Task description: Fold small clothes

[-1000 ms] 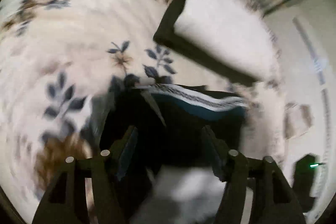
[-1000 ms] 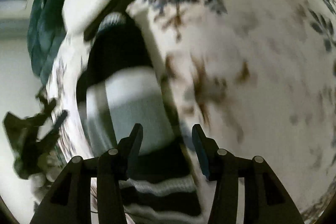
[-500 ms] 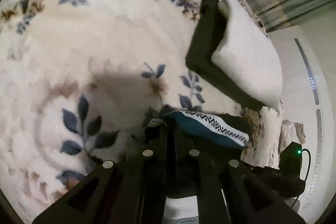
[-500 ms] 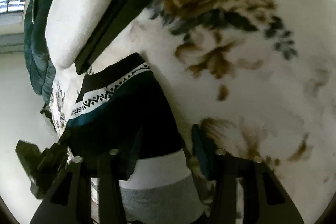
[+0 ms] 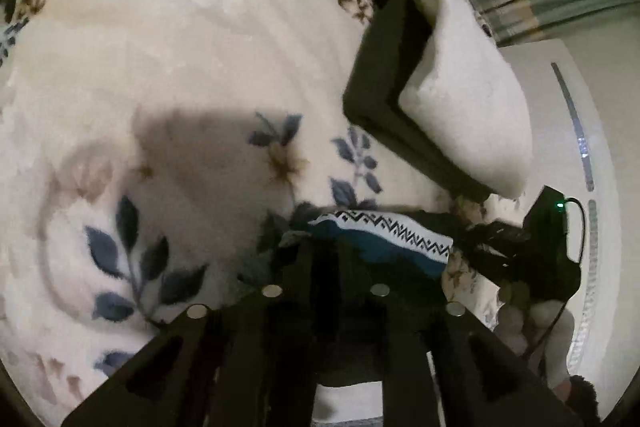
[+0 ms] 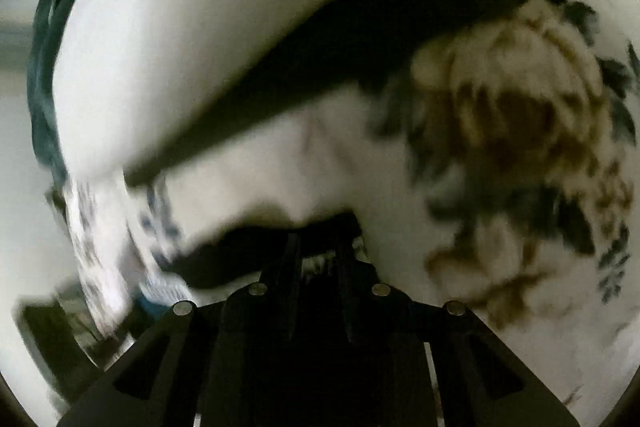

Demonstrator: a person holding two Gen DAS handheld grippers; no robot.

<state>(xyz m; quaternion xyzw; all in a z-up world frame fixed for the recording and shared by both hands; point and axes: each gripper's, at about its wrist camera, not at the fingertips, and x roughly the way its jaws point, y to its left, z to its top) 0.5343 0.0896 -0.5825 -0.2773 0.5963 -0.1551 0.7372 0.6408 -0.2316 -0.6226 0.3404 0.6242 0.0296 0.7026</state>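
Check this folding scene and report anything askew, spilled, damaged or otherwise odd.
Nothing stands out. The dark knitted garment with a white zigzag band lies bunched on the cream floral fleece blanket, pinched by the left gripper and the right gripper. The right wrist view is motion-blurred, so fine detail is unclear.

Left claw and right claw both clamped on cloth
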